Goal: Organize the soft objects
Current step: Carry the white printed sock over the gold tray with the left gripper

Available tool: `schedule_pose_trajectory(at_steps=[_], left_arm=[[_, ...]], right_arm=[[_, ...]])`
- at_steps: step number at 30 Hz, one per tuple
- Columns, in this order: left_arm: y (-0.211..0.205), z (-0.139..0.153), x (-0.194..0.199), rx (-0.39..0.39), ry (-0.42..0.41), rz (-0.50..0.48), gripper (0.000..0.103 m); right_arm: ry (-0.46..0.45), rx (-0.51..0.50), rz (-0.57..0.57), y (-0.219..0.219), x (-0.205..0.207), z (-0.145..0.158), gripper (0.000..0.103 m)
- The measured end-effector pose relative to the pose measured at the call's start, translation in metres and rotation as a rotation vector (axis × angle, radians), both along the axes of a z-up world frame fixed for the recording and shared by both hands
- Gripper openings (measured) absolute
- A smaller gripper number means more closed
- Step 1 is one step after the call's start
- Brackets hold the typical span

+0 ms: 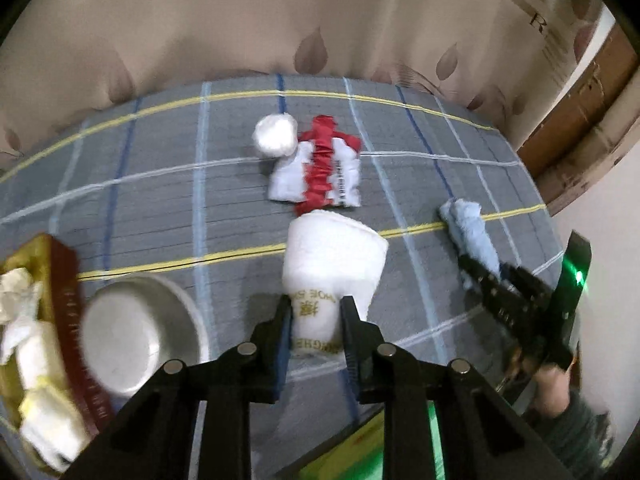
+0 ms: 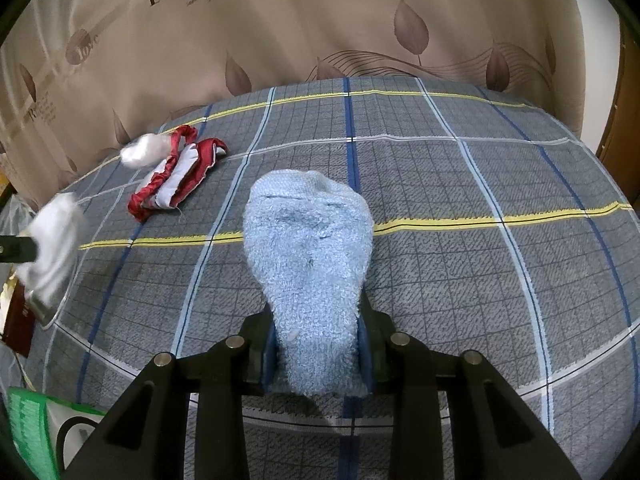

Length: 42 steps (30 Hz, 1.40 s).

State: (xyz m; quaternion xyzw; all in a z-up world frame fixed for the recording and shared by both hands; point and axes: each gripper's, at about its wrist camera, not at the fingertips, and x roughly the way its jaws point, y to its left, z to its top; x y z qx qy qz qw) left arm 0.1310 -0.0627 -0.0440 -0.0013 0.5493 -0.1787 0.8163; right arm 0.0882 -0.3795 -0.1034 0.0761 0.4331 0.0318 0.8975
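Blue sock fills right view; bowl only left.

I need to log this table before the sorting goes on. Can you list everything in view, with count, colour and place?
white slipper: 1, white with gold lettering, clamped in the left tongs
blue towel: 1, light blue, clamped in the right tongs
red and white cloth: 1, lying crumpled on the far middle of the tablecloth
white ball: 1, white, touching the cloth's far left corner
bowl: 1, pale metal, near left
box: 1, gold with a dark red rim, far left, holding white crumpled pieces
tablecloth: 1, grey checked, with blue, white and yellow lines
curtain: 1, beige, leaf print, behind
left tongs: black, shut on the slipper
right tongs: black, shut on the towel
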Motion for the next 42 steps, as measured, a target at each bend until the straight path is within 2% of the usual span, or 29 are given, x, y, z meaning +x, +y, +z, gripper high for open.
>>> schedule_pose_trajectory(at_steps=[14,19,26,32,36,42], left_arm=[[0.043,0.030,-0.051,0.054,-0.073,-0.072,0.023],[0.062,0.044,-0.060,0.076,-0.102,-0.056,0.023],[0.114,0.067,-0.066,0.139,-0.149,0.029,0.023],[0.175,0.079,-0.071,0.233,-0.169,0.135,0.023],[0.215,0.077,-0.072,0.263,-0.166,0.214,0.023],[0.266,0.051,-0.066,0.282,-0.118,0.327,0.023]], right_arm=[[0.004,-0.050,0.008,0.008,0.000,0.000,0.033],[0.005,-0.062,0.008,0.009,0.000,-0.001,0.033],[0.005,-0.068,0.009,0.009,0.000,0.000,0.033],[0.005,-0.069,0.008,0.009,0.000,-0.001,0.033],[0.005,-0.069,0.008,0.009,0.000,-0.001,0.033],[0.005,-0.069,0.008,0.010,0.000,-0.001,0.034]])
